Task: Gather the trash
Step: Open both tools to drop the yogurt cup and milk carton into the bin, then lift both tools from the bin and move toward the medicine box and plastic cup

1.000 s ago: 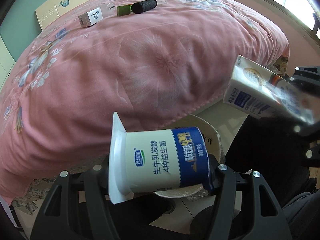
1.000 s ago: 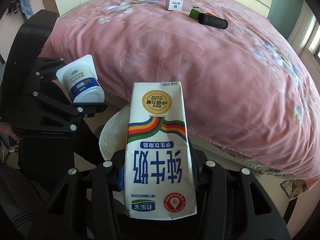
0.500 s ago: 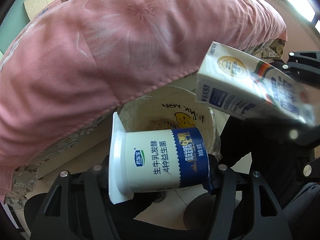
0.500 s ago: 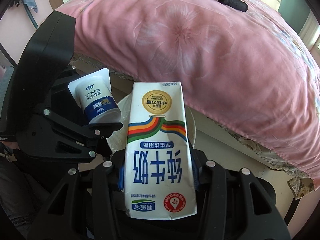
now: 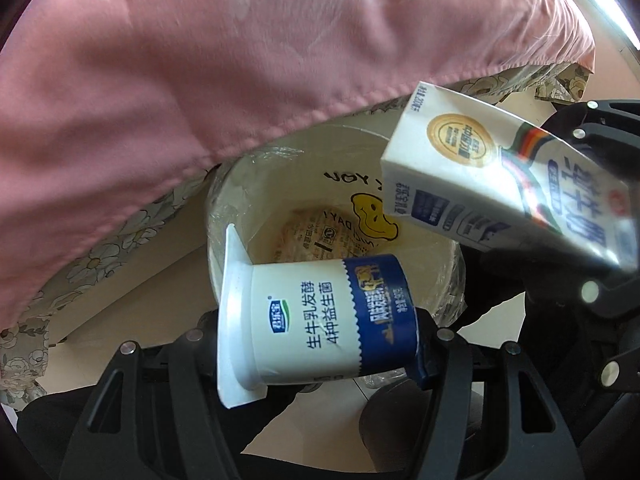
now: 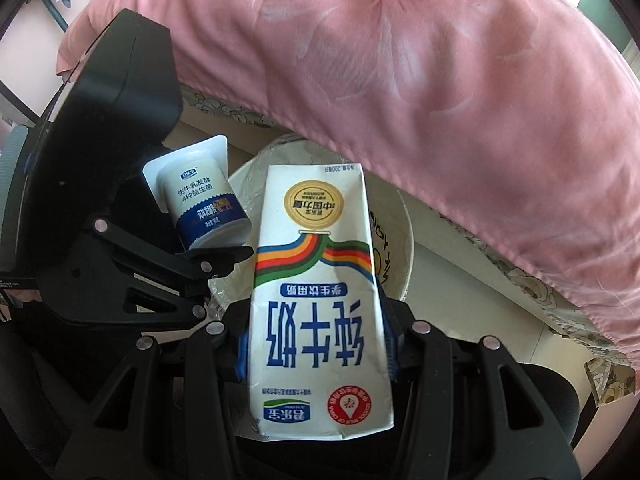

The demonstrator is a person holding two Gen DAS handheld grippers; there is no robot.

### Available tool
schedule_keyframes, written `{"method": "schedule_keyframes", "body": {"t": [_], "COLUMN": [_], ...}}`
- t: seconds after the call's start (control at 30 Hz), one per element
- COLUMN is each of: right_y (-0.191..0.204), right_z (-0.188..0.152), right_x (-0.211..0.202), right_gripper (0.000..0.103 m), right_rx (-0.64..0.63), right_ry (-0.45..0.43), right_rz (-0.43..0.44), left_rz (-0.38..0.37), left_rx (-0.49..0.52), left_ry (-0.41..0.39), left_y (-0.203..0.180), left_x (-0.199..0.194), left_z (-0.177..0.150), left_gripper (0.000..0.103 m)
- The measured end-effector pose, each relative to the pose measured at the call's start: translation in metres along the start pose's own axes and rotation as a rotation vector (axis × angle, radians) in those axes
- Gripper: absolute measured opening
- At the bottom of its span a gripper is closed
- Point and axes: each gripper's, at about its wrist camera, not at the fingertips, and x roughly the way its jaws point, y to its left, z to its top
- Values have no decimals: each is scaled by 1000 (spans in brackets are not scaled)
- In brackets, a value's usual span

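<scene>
A pink quilted bedspread (image 5: 240,80) overhangs a round cream plastic-lined waste bin (image 5: 448,280). Above the bin, the right gripper (image 6: 316,356) pinches a white rainbow-striped milk carton (image 6: 316,280), and the left gripper (image 5: 320,332) clamps a white-and-blue plastic yogurt cup (image 5: 316,320) sideways.
</scene>
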Motion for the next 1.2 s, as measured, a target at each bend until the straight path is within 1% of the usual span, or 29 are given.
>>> {"method": "schedule_keyframes", "body": {"t": [0.3,0.43,0.47,0.5,0.53,0.57,0.6,0.63,0.67,0.7,0.73,0.8,0.87,0.93,1.2], "right_y": [-17,-19,-20,-21,-22,-25,-26,-27,-28,-28,-29,-30,-31,-33,-34], "right_z": [17,21,21,22,22,18,17,16,15,15,14,12,11,8,-6], "right_x": [30,42,44,45,47,54,55,56,56,54,52,47,44,39,32], "right_gripper": [49,50,57,61,63,71,75,75,78,84,86,93,96,96,96], "right_rx": [-6,-8,-3,1,5,11,16,19,22,23,23,30,32,39,44], "right_ry": [70,95,92,92,92,88,90,95,96,89,80,72,69,63,60], "right_rz": [25,34,30,34,35,20,6,9,12,3,-4,-11,-31,-42,-51], "left_rz": [-10,-28,-30,-31,-35,-46,-55,-54,-51,-50,-46,-37,-31,-15,-1], "left_rx": [-10,-14,-12,-11,-14,-16,-18,-19,-17,-16,-15,-9,-3,8,3], "left_ry": [72,107,114,117,117,117,119,122,123,125,129,126,121,116,84], "left_y": [9,10,10,9,10,10,10,10,9,8,7,5,3,-2,4], "left_x": [44,62,64,69,71,72,73,73,74,75,75,74,71,69,60], "left_z": [10,13,13,12,12,12,11,11,11,11,11,10,9,10,9], "left_gripper": [67,68,70,80,86,87,90,93,93,94,96,98,98,99,99]}}
